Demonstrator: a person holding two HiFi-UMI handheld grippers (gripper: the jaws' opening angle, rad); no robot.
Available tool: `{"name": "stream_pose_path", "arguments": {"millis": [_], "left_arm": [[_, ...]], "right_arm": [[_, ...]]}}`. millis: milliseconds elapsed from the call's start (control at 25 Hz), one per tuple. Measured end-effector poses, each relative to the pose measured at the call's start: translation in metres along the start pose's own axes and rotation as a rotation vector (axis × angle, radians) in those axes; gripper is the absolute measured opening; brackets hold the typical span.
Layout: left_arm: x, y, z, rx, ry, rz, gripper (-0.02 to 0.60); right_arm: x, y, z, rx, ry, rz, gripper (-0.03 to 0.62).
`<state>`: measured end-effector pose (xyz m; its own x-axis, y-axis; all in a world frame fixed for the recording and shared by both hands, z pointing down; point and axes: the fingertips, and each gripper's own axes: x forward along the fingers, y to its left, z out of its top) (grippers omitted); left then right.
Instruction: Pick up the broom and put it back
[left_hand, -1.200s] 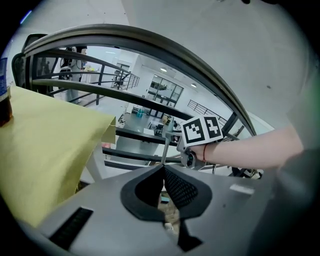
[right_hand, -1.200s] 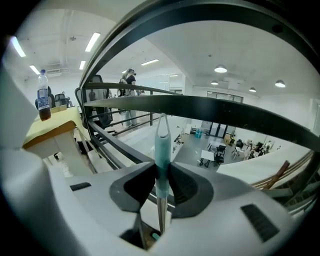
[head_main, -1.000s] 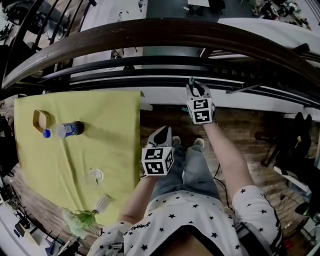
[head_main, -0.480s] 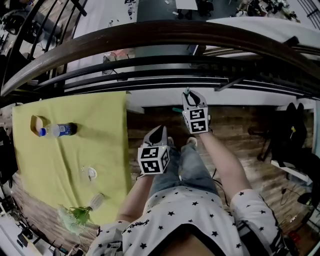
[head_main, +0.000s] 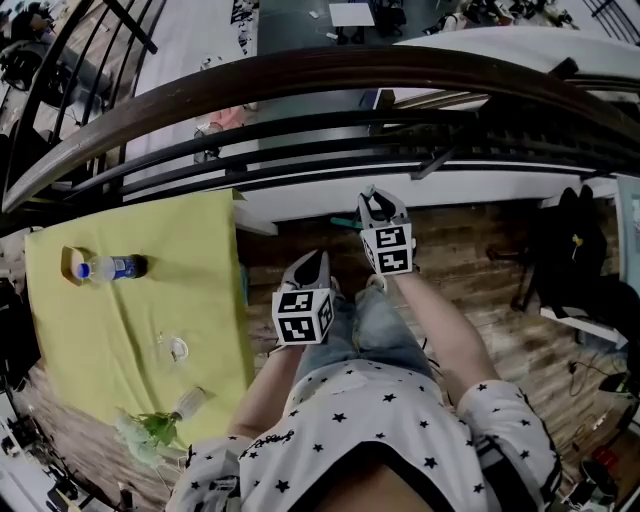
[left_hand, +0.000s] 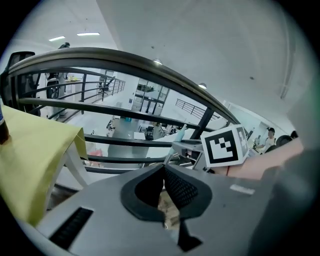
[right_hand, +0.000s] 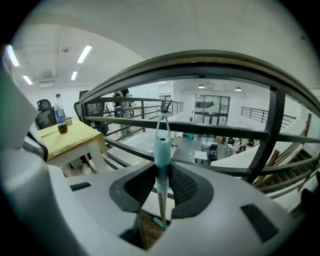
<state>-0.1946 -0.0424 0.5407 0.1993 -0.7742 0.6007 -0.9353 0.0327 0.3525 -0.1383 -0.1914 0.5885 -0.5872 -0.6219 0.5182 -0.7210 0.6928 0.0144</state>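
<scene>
The right gripper (right_hand: 161, 175) is clamped on the broom (right_hand: 161, 150), its two ribbed pads pressing the teal grip from either side. That grip carries the thing the move turns on: the broom's long axis runs straight from 12 to 6 o'clock in the right gripper view, close to upright. The wire hanging loop (right_hand: 163, 121) is at the 12 o'clock end, above the jaws. The thin shaft drops out of the jaws toward 6 o'clock, down to a small teal part near the wooden floor (head_main: 470, 250); whether that end touches the boards cannot be told. The left gripper (left_hand: 163, 172) has its jaws drawn together on nothing and sits at about 7 o'clock from the right one in the head view, close by but apart from the broom. So the right hand alone carries it and is plainly the nearer. The dark curved railing (head_main: 330, 70) lies at 12 o'clock from both grippers, just beyond the broom's loop, and the yellow-covered surface (head_main: 130, 310) is off at 9 o'clock. In my judgement, putting the broom back means keeping the handle upright and carrying it toward its resting spot, which these views do not show for certain.
</scene>
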Motion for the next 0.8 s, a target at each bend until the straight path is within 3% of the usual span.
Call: {"name": "stream_pose_path", "arguments": {"millis": [800], "left_arm": [[0.004,-0.079,0.031,0.117,-0.038,-0.08,0.011]], "right_arm": [[-0.097,-0.045,0.049,0.011,-0.088,-0.033,0.078]]}}
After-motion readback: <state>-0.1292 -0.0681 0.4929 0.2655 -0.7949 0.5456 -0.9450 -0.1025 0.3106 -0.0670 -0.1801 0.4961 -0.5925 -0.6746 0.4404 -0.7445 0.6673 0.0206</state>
